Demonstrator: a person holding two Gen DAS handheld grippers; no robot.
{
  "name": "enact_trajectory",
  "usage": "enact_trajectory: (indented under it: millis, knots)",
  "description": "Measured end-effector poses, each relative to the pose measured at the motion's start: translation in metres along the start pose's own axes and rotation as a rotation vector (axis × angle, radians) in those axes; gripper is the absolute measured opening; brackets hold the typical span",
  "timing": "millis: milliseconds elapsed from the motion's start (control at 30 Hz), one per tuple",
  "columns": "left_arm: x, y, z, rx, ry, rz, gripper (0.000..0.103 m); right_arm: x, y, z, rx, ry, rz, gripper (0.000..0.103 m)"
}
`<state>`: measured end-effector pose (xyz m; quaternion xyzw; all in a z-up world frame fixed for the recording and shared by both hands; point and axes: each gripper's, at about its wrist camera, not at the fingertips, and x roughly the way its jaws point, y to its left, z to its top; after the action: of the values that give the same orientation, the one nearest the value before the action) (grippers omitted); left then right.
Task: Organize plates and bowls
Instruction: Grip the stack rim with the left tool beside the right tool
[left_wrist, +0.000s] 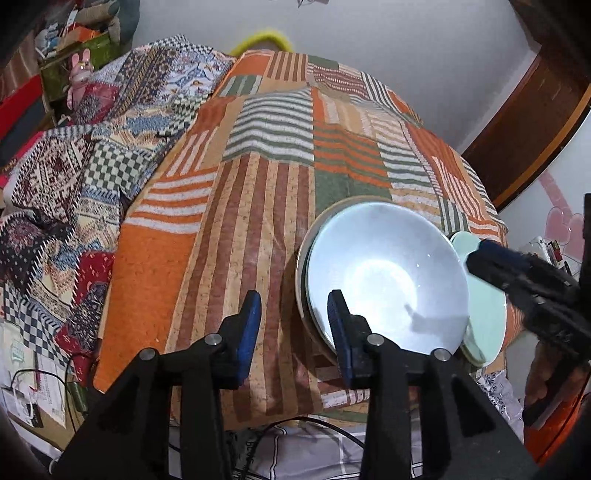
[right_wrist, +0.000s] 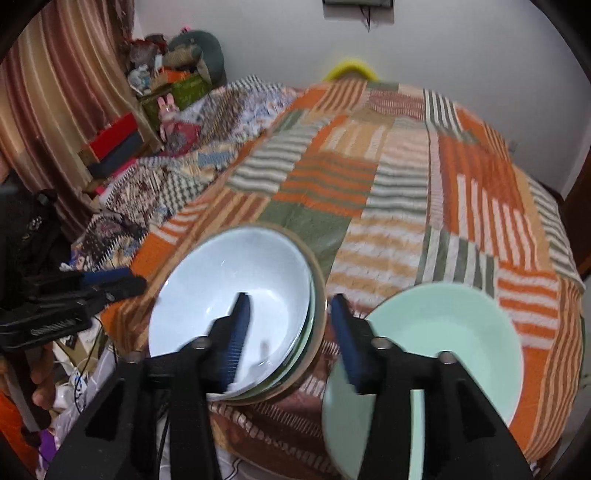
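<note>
Stack of bowls left of plate, on bedspread.

No legible text or labels

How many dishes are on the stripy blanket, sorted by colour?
White bowl, top of the stack: 1
Mint green dishes, beside the stack: 1
Dishes under the white bowl: several rims, too hidden to count
Total clearly seen: 2, plus those hidden ones

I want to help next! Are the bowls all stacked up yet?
Nearly. The white bowl already sits nested on a stack of dishes. Nothing is in hand: the left gripper and right gripper are both open around its rim. The green plate beside it is left.
</note>
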<state>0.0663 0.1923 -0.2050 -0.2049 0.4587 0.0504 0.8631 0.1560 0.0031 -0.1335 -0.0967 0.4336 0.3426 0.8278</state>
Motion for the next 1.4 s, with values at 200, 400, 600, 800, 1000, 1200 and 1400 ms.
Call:
enact_trajectory:
  millis: [200,400,600,800,1000,1200,1400]
  knots:
    - [0.015,-0.001,-0.005,-0.004,0.028,-0.029,0.037,0.015,-0.014,-0.006,0.047,0.04,0.009,0.048]
    - [0.035,0.0,-0.005,-0.015,0.06,-0.051,0.037,0.036,-0.019,-0.013,0.087,0.084,0.039,0.048]
    - [0.048,0.0,-0.003,-0.015,0.065,-0.075,0.037,0.046,-0.02,-0.017,0.11,0.102,0.081,0.041]
    - [0.057,-0.003,-0.001,-0.011,0.066,-0.101,0.025,0.052,-0.016,-0.016,0.104,0.102,0.091,0.031]
    - [0.055,-0.013,-0.002,0.022,0.056,-0.046,0.024,0.052,-0.014,-0.014,0.096,0.113,0.071,0.032]
    - [0.049,-0.015,0.0,-0.006,0.056,-0.042,0.024,0.051,-0.012,-0.014,0.084,0.124,0.034,0.033]
    - [0.038,-0.026,-0.002,0.031,0.036,-0.001,0.024,0.048,-0.016,-0.014,0.119,0.122,0.05,0.033]
